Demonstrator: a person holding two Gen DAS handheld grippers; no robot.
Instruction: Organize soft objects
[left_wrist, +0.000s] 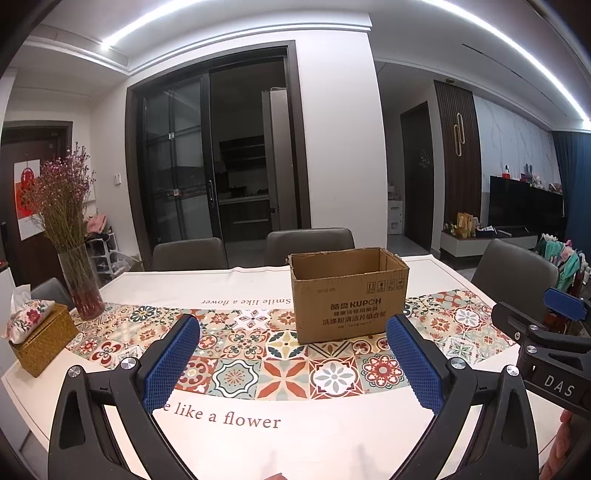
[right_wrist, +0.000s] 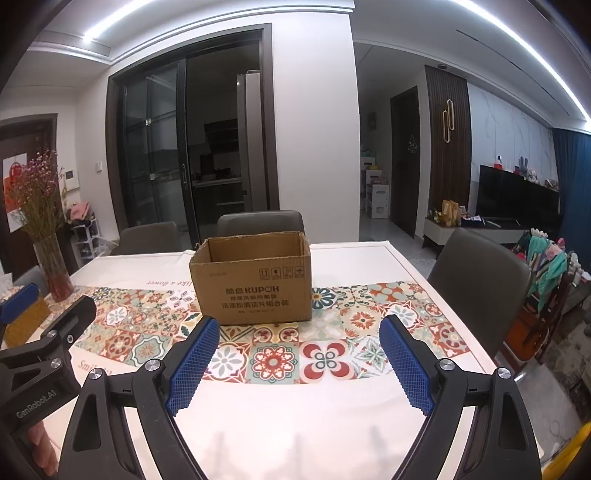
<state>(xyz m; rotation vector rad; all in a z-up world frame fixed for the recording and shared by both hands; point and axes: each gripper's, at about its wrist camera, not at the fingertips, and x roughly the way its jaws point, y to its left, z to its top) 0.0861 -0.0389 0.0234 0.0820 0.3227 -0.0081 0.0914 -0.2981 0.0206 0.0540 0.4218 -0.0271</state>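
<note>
Sitting in the middle of the table (left_wrist: 424, 269) on the flowery cloth (left_wrist: 236, 354) is an open cardboard box (left_wrist: 349, 293). The left gripper (left_wrist: 291, 354) and the right gripper (right_wrist: 299, 354) both hang wide apart in front of it, holding nothing.

A table (left_wrist: 155, 280) carries a white cloth (left_wrist: 332, 424) with a band of coloured tile patterns (left_wrist: 258, 354) running across its middle and the printed words "like a flower". Near the left edge stands a glass vase (left_wrist: 83, 288) of dried pink and tan flowers (left_wrist: 62, 192). Just beside it, closer to the near left corner, sits a woven tissue box (left_wrist: 44, 339) with a floral fabric cover. Grey chairs (left_wrist: 306, 243) line the far edge, and another (right_wrist: 480, 280) stands at the right edge. Behind are dark sliding glass doors (left_wrist: 177, 158) and, far right, a television (left_wrist: 524, 206).
</note>
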